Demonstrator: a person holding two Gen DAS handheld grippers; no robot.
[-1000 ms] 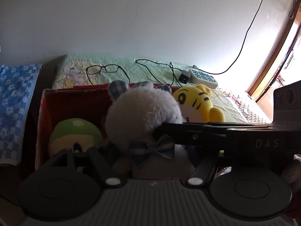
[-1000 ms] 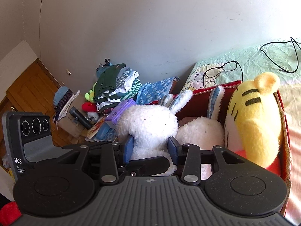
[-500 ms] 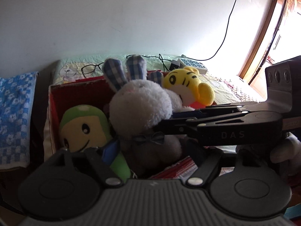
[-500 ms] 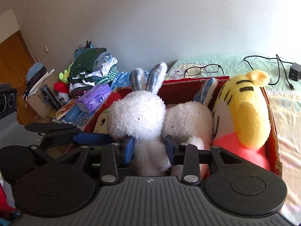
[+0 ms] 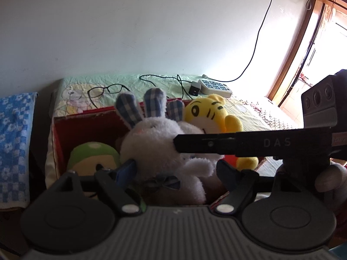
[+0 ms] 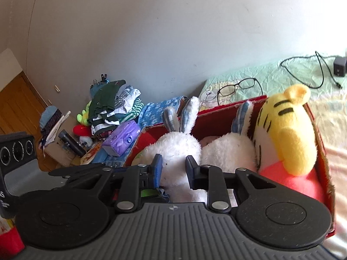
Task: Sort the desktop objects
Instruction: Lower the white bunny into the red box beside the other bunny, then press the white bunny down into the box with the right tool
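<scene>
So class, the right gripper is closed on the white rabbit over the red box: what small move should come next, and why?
Probably lower the white rabbit a little, then open the right gripper: it already sits inside the red box beside the yellow tiger.

Daylight glare blows out doorway (image 5: 314,69) at right; foreground dim; fisheye-bent edges.

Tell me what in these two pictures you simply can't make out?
- Box floor: both views, covered by the toys.
- Green toy: left view, lower half behind the left gripper; right view, almost wholly behind the rabbit.
- Second rabbit: face hidden in both views, by the first rabbit and turned away.
- Right gripper grip: pads flank the rabbit, contact unclear.
- Purple pack print: too small.
</scene>
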